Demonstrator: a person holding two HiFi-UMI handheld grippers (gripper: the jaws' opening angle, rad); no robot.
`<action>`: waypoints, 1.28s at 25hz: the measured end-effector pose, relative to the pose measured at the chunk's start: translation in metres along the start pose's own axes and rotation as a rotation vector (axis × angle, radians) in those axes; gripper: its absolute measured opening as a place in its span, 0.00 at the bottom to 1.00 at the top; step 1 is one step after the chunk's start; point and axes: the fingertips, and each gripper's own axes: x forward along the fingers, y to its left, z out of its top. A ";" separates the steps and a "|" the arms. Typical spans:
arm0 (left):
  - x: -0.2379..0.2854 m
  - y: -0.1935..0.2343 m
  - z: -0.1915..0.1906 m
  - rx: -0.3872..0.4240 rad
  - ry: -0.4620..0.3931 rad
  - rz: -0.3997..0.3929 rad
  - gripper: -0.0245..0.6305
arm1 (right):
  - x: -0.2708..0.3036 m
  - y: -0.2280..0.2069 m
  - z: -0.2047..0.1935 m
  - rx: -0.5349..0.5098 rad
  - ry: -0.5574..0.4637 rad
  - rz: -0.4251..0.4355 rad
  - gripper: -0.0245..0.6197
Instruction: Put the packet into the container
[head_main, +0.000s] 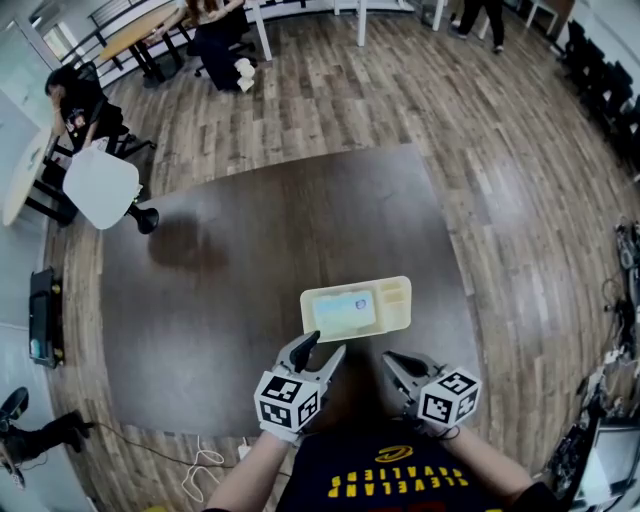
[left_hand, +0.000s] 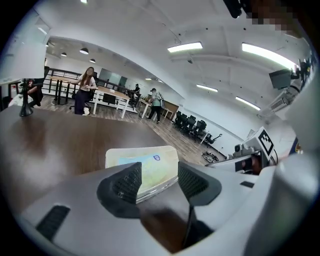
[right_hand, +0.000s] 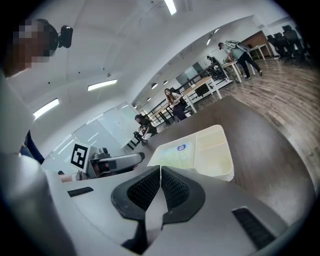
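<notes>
the packet (head_main: 350, 308) lies flat in the big compartment of the container (head_main: 396, 296), which sits on the table (head_main: 240, 250) just ahead of both grippers. nothing is touching either one. by my reading the placing step is done and this is the release end of the task.

the left gripper (head_main: 326, 345) hangs a little short of the container's near edge. its jaws stand partly apart and there is nothing between the pads; in its own view the packet (left_hand: 150, 167) only shows through the gap, further off. the right gripper (head_main: 392, 362) is beside it, jaws closed pad to pad and empty, pointing at the container (right_hand: 215, 150) from the near side.

the next move calls for little. keep both grippers clear of the rim so the light tray is not nudged, and check that the packet sits wholly inside the walls. if a corner rides up on the divider, a soft press from the closed right gripper would likely seat it.

count:
- one container
- one packet, pale with a small blue mark
- two grippers
- one table
- compartments: one large, plus two smaller ones on its right side as far as i can tell, since the dividers are faint from the head view
- nothing else lies near the container.
</notes>
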 end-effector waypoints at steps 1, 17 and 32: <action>-0.001 -0.005 -0.003 -0.008 0.002 -0.004 0.38 | -0.002 -0.002 0.002 -0.005 -0.005 -0.017 0.06; -0.021 -0.069 0.011 -0.075 -0.070 -0.115 0.22 | -0.026 0.037 0.064 -0.223 -0.150 0.008 0.06; -0.029 -0.086 0.038 -0.075 -0.120 -0.124 0.22 | -0.039 0.056 0.081 -0.249 -0.199 0.029 0.06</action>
